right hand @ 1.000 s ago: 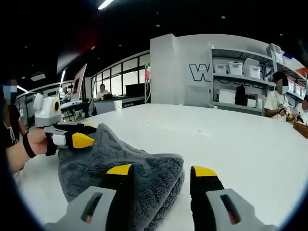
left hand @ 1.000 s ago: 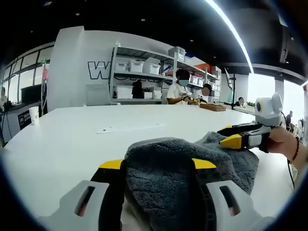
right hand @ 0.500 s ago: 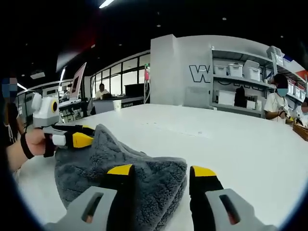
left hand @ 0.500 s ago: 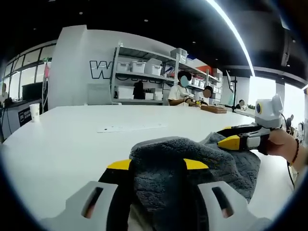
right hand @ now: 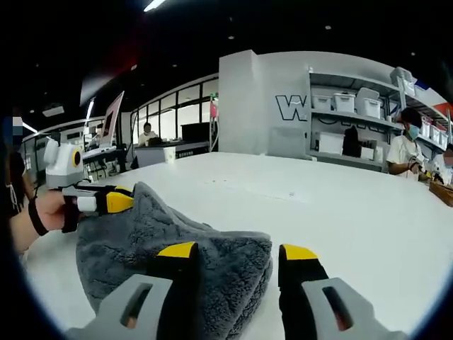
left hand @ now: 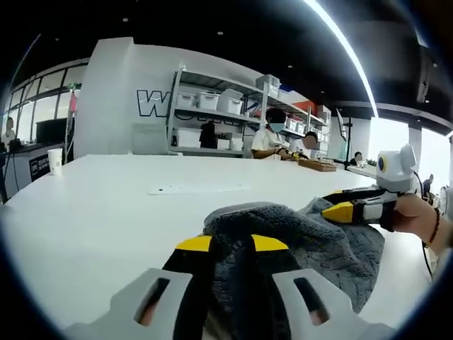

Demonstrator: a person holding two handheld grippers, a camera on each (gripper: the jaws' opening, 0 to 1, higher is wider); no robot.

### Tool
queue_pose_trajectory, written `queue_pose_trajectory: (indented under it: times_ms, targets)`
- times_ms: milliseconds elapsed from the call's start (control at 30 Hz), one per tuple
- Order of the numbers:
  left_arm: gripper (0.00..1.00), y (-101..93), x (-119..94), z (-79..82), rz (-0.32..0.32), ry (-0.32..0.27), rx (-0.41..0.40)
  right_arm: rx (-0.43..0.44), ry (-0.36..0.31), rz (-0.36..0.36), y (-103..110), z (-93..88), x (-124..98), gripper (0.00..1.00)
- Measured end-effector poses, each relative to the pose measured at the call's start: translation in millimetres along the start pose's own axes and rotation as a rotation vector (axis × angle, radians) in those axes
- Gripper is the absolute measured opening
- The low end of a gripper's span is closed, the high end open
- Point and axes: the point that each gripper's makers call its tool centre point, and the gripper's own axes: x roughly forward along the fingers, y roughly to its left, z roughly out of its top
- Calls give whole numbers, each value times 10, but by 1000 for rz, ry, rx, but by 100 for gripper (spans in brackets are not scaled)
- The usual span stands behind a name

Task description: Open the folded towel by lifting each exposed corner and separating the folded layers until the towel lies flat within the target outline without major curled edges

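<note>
Left gripper [left hand: 231, 244]: the jaws stand nearly together and clamp a raised fold of the grey towel [left hand: 297, 241] between the yellow tips. In the right gripper view the same gripper [right hand: 117, 202] appears at the far left, held by a hand [right hand: 49, 211], with its tip against the towel's high left corner.

Right gripper [right hand: 237, 253]: the jaws stand apart; the left jaw presses into the towel [right hand: 177, 244], while the right jaw is clear of the cloth above the white table [right hand: 354, 212]. Whether cloth is actually pinched cannot be told. In the left gripper view this gripper [left hand: 347, 210] lies on the towel's right edge, held by a hand [left hand: 414, 216] with a wristband.

The towel is bunched and folded on the table, between both grippers.

Beyond, the left gripper view shows a paper cup [left hand: 54, 159] far left, a flat white strip [left hand: 198, 188] on the table and storage shelves [left hand: 212, 117].
</note>
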Motion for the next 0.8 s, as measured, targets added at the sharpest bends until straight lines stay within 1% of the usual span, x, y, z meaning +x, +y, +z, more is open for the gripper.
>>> queue_pose_trajectory:
  times_ms: [167,200,233,300,467,533,633,700,800]
  targets:
    - [12,3,-10,4,2,-6,1,7,-4,0,-13,31,27,39]
    - [11,13,-17,14,11,-11,1,21,-6,-1,-16,38,27,39]
    - [11,6,-20,14,9,-12,2,40,-7,-9,-25,35,14,37]
    - [11,6,-19,10,9,-10,2,36,-9,-17,-36,35,2,34]
    - [10,13,-24,6,9,-11,-6,51,1,-18,-41,8,19,34]
    - [10,17,-20,4,9,-10,-6,74,1,-10,-28,1,34,34]
    - [10,18,-13,-10,9,-7,-1,67,2,-1,-43,4,77,30]
    - [10,31,-11,-19,14,-4,-14,76,14,-4,-49,-18,92,30]
    - [10,30,-9,-23,13,-3,-11,83,11,-4,-42,-25,83,28]
